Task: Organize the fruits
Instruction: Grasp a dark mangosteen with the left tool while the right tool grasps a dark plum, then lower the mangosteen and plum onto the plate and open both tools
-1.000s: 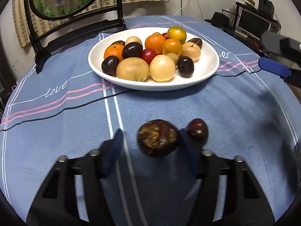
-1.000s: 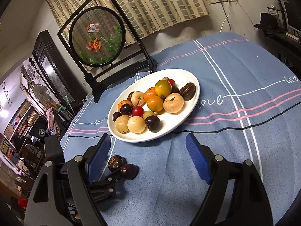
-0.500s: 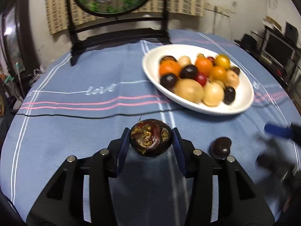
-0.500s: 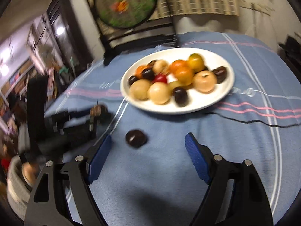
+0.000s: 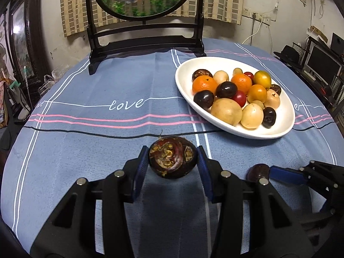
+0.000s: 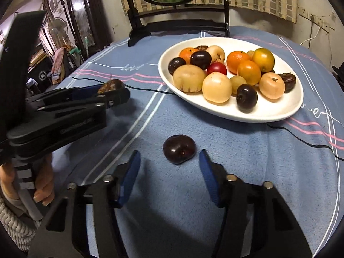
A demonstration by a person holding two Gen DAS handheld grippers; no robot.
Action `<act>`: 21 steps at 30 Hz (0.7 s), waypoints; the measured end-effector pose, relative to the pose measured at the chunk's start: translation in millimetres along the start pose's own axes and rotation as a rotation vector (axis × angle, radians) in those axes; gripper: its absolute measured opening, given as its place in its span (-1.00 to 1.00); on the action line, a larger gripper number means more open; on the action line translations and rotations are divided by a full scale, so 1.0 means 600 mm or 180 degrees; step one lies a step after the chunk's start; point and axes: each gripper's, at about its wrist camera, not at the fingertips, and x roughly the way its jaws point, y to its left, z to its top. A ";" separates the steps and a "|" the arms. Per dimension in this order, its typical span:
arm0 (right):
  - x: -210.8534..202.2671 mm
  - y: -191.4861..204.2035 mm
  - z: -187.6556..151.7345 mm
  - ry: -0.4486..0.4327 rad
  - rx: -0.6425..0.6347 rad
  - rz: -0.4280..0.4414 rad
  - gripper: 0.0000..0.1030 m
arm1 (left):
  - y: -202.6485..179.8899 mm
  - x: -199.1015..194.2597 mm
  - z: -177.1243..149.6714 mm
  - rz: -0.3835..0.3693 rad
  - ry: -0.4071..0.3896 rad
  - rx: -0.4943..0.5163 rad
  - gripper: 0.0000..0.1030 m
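Blue-padded left claw [image 5: 173, 164] grips the brown fruit [image 5: 173, 157].

Both grippers are matte black plastic with triangular cut-outs in their arms. The left gripper [image 5: 173, 167] and the right gripper [image 6: 169, 172] carry blue ribbed pads [image 6: 129, 178] on the fingers and round silver screws [image 5: 82, 181] at the joints. The left one's side bears faint embossed lettering, too small to read. A hand [image 6: 42, 185] wraps its grip, above a grey ribbed knit cuff [image 6: 13, 223].

My tabletop [image 5: 86, 150], under a blue striped cloth, bears a white fruit plate [image 6: 279, 111], a dark plum [image 6: 179, 148] and a black-framed screen stand [image 5: 146, 40].
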 end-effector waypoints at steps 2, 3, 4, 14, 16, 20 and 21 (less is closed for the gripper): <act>0.005 -0.002 0.004 -0.0004 0.0004 -0.0022 -0.08 | 0.000 -0.001 0.000 -0.0013 0.0001 -0.0002 -0.11; 0.008 -0.002 0.005 0.0004 0.0005 -0.0029 -0.09 | 0.000 -0.001 0.000 -0.0017 0.0001 0.0002 -0.11; 0.012 -0.003 0.006 0.0022 0.0008 -0.0027 -0.15 | -0.002 -0.001 0.000 -0.0012 -0.0003 0.0010 -0.11; 0.021 -0.015 0.015 0.0016 0.0059 -0.0044 -0.35 | -0.008 -0.002 -0.003 -0.0002 -0.0018 0.0070 -0.11; 0.022 -0.014 0.017 0.0013 0.0079 -0.0046 -0.35 | -0.011 -0.002 -0.004 0.0033 -0.0030 0.0103 -0.11; 0.025 -0.017 0.019 0.0006 0.0117 -0.0011 -0.35 | -0.012 -0.002 -0.005 0.0048 -0.0029 0.0117 -0.11; 0.024 -0.017 0.018 0.0004 0.0121 -0.0007 -0.35 | -0.012 -0.002 -0.005 0.0055 -0.0028 0.0118 -0.11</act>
